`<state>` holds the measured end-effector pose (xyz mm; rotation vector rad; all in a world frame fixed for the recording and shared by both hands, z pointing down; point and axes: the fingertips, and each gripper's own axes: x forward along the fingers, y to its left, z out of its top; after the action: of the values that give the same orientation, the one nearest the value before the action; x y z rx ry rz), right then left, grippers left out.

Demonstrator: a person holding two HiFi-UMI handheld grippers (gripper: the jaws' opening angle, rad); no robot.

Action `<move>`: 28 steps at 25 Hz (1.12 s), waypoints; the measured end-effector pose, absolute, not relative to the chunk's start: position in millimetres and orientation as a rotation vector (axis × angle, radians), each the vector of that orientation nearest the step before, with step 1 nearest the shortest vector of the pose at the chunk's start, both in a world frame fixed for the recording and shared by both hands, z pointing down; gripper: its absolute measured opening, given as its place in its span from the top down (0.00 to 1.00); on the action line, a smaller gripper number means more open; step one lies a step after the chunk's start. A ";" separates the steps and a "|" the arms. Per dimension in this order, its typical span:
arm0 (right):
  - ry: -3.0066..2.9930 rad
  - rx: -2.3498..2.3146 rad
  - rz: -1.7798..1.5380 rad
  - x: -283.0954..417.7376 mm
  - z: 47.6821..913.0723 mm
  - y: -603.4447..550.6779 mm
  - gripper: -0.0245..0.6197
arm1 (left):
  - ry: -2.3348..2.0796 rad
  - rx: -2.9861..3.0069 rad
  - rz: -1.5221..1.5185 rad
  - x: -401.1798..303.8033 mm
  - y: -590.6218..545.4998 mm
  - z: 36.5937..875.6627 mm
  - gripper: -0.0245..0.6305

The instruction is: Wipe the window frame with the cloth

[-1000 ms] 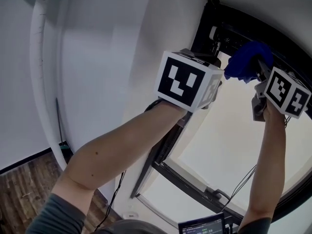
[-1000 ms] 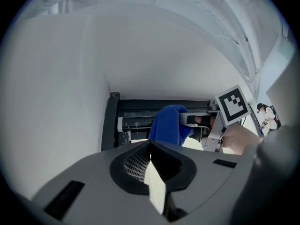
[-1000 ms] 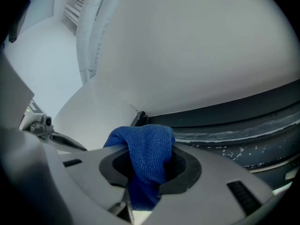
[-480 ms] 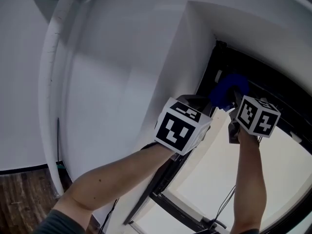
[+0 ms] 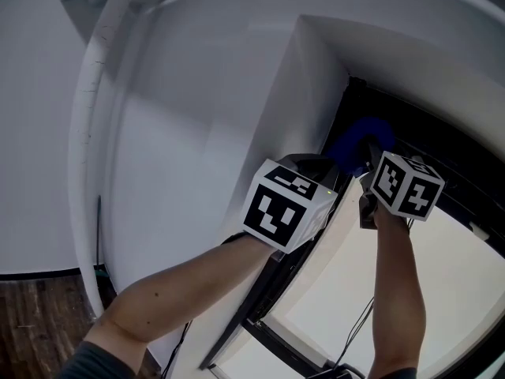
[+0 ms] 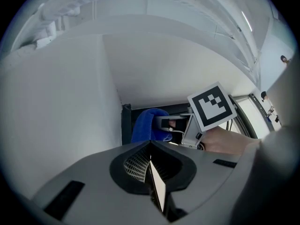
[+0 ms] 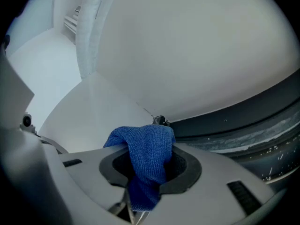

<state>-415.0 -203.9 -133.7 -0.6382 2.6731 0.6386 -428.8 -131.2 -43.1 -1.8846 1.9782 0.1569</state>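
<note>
Jaws of the right gripper [image 7: 143, 175] are clamped tight on the blue cloth [image 7: 147, 146], one wad of it bulging up out of the grip. The cloth sits high in the top corner of the black window frame [image 7: 243, 118], right where it meets the white wall [image 7: 187, 55] of the recess. It looks pressed to the frame, though the contact itself is tucked behind the fabric.

Over to the left gripper [image 6: 151, 168]: jaws closed flat together, nothing between them, held just beside the right one.

Two marker cubes, one per gripper, with black-and-white squares. From the head view the left cube [image 5: 286, 205] blocks its own jaws, and the right cube [image 5: 406, 184] covers the cloth's lower edge.

One pale window pane [image 5: 442, 290] sits below, a thin cable [image 5: 359, 326] hangs beside the right forearm, and there is wood floor [image 5: 31, 322] far down at left.
</note>
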 end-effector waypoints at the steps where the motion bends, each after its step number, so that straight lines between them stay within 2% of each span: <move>1: 2.652 -0.632 0.650 -413.1 -138.8 -199.4 0.77 | 1.975 -1.871 0.168 -428.7 -127.9 -47.4 0.95; 8: 2.645 -0.616 0.642 -415.4 -149.6 -189.4 0.77 | 1.992 -1.788 0.171 -432.4 -116.8 -58.9 0.95; 28: 2.860 -0.683 0.463 -424.4 55.4 -241.4 0.77 | 2.186 -1.811 0.114 -425.1 -133.6 96.7 0.95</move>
<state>-424.4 -241.4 55.4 -0.6825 2.8600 0.4626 -425.1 -133.6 96.7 -1.8110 2.1862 0.1136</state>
